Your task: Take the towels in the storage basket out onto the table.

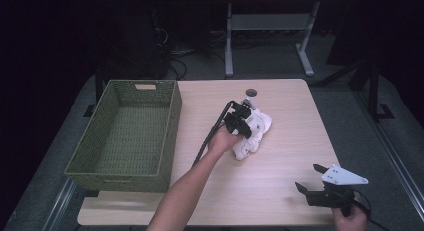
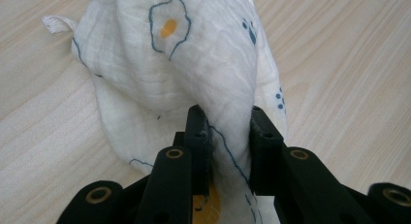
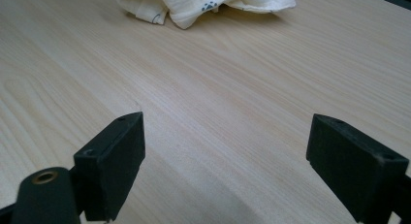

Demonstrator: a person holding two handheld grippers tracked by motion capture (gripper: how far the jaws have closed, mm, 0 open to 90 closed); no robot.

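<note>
A crumpled white cloth (image 1: 256, 132) printed with fried eggs and blue dots lies near the middle of the wooden table (image 1: 280, 201). My left gripper (image 1: 240, 122) reaches down onto its left side. In the left gripper view a bunched fold of the cloth (image 2: 194, 64) fills the narrow gap between the jaws of the left gripper (image 2: 225, 115), and both pads touch it. My right gripper (image 1: 307, 177) hovers at the front right of the table, jaws wide apart. In the right gripper view nothing but bare wood lies between the jaws of the right gripper (image 3: 228, 132), and the cloth (image 3: 203, 3) lies farther off.
A large green woven basket (image 1: 117, 183) stands on the table's left side, and I see nothing inside it. A small dark round disc (image 1: 250, 92) sits in the tabletop just behind the cloth. A white metal frame (image 1: 229, 46) stands on the floor beyond the table.
</note>
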